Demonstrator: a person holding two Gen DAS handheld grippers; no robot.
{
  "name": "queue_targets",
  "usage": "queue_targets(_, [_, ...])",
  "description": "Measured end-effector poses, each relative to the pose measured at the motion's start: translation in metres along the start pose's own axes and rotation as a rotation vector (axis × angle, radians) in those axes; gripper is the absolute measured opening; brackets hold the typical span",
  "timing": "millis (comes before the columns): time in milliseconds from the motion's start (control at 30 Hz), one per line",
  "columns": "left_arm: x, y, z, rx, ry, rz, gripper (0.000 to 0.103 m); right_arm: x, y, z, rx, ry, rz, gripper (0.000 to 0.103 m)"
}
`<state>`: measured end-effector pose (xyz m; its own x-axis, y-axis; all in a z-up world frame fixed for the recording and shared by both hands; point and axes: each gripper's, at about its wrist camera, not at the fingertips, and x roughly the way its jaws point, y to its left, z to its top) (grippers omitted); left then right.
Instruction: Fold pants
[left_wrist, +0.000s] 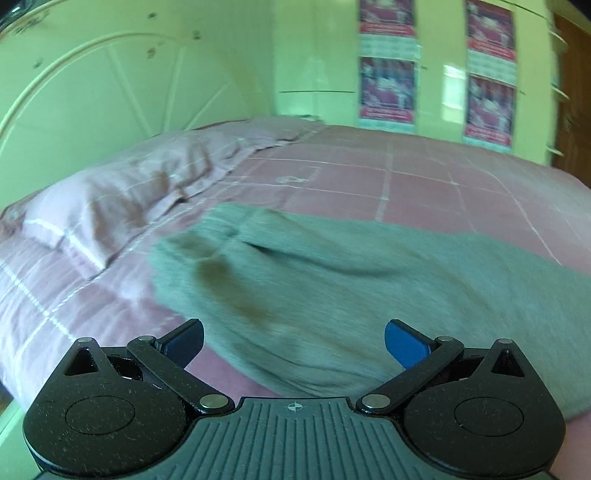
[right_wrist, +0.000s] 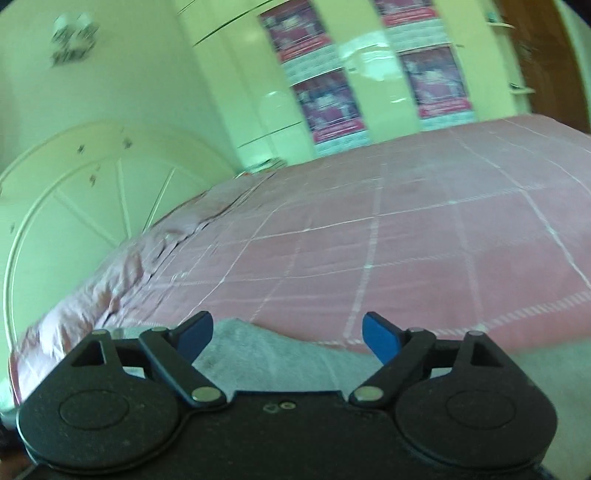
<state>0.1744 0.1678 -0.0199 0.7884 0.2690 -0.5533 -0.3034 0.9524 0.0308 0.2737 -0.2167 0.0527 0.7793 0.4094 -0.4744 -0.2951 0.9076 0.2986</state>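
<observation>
Room: a bedroom with pale green walls; a white wardrobe (left_wrist: 317, 55) stands behind the bed, and 4 pink-and-white posters (left_wrist: 387, 88) hang on its doors in 2 columns of 2.
Headboard: a white arched headboard (left_wrist: 110, 81) with raised spokes rises at the left in both views.
Bed: a pink bedspread (left_wrist: 424, 184) crossed by thin white grid lines covers the mattress; the same cover fills the middle of the right wrist view (right_wrist: 406, 240).
Pillow: 1 paler pink pillow (left_wrist: 122, 199), creased, lies at the head of the bed, just beside the left end of the garment.
Pants: the grey pants (left_wrist: 332, 280) lie flat on the bedspread, running from centre-left to the right edge of the left wrist view; a darker patch shows on the cloth near the left end. In the right wrist view only a grey strip (right_wrist: 280, 354) shows, just in front of the fingers and partly hidden by the gripper body.
Left gripper: the left gripper (left_wrist: 294, 341) hovers above the near edge of the pants, its 2 blue-tipped fingers spread wide with nothing between them.
Right gripper: the right gripper (right_wrist: 287, 334) is likewise spread wide and holds nothing, with the far edge of the grey cloth seen between its fingers.
Sharpness: both views are blurred, so fine cloth detail cannot be told.
</observation>
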Motion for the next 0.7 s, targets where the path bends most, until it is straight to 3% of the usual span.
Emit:
queue_targets(133, [0.025, 0.03, 0.006, -0.076, 0.008, 0.107, 0.103, 0.061, 0.012, 0.011, -0.037, 0.119, 0.024, 0.081])
queue_targets(267, [0.052, 0.053, 0.007, -0.187, 0.046, 0.109, 0.103, 0.114, 0.021, 0.017, -0.094, 0.213, 0.072, 0.075])
queue_targets(367, [0.064, 0.06, 0.003, -0.245, 0.041, 0.074, 0.103, 0.144, 0.028, 0.022, -0.168, 0.293, 0.14, 0.041])
queue_targets(400, [0.067, 0.06, 0.002, -0.245, 0.035, 0.077, 0.103, 0.153, 0.029, 0.022, -0.192, 0.317, 0.15, 0.037])
queue_targets(533, [0.076, 0.064, 0.002, -0.26, 0.032, 0.096, 0.103, 0.18, 0.029, 0.026, -0.212, 0.395, 0.245, 0.032])
queue_targets(633, [0.08, 0.069, 0.004, -0.271, 0.02, 0.113, 0.103, 0.192, 0.027, 0.026, -0.215, 0.433, 0.29, 0.034])
queue_targets(700, [0.084, 0.072, 0.004, -0.29, 0.022, 0.112, 0.103, 0.195, 0.024, 0.025, -0.182, 0.463, 0.348, 0.025])
